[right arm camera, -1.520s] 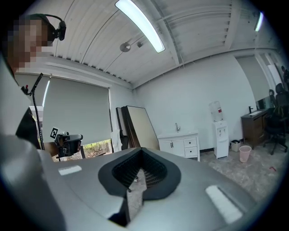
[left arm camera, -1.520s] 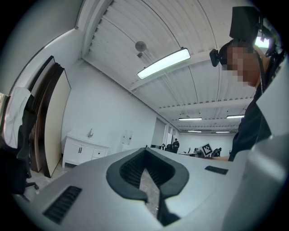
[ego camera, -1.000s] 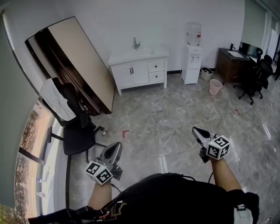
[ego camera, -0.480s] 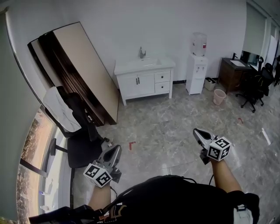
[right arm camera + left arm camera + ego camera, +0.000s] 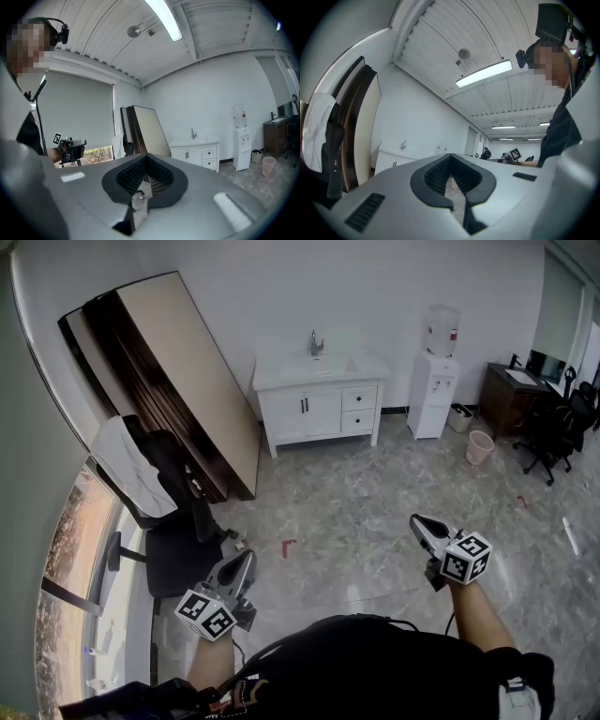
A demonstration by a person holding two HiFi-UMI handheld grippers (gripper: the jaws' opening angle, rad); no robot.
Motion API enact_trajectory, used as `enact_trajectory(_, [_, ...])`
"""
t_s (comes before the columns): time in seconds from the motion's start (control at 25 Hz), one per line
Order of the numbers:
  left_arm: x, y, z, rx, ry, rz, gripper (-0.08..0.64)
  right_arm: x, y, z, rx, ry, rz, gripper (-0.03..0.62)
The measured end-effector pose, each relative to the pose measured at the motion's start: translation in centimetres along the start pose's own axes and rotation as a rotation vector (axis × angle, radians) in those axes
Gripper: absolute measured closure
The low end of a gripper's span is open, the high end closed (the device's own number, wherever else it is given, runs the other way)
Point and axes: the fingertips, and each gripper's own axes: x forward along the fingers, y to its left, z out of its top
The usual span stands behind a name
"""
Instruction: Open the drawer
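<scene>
The sink cabinet (image 5: 314,409) stands against the far wall, with the faucet (image 5: 316,341) on top at the back. At its right end the upper drawer (image 5: 359,397) sits over the lower drawer (image 5: 359,421). Right of it is the water dispenser (image 5: 438,371). The wastebasket (image 5: 481,446) is on the floor beyond that, before the desk (image 5: 509,395). Left of the cabinet, panels (image 5: 164,371) lean on the wall, an office chair (image 5: 178,540) before them. The left gripper (image 5: 248,555) and right gripper (image 5: 414,519) are well short of the cabinet.

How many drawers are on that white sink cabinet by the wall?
2. Both sit in the right half of the cabinet, the upper drawer directly above the lower drawer, both shut. Any on its hidden sides cannot be seen.
</scene>
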Motion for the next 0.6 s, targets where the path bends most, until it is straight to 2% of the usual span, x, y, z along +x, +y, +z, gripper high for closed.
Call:
enact_trajectory(0.24, [4.4,-1.8,-0.5,0.029,0.005,0.037,0.566,1.2,-5.1,0.8,0.01,-0.016,0.056,0.595])
enact_trajectory(0.44, [9.6,-4.2,-0.8,0.039,-0.02,0.08,0.566,0.8,-11.3,2.3,0.001,-0.017,0.097,0.595])
enact_trajectory(0.6, [14.7,-6.6,-1.8,0.021,-0.04,0.084,0.566,-0.1,-16.6,3.5,-0.006,-0.014,0.115,0.595])
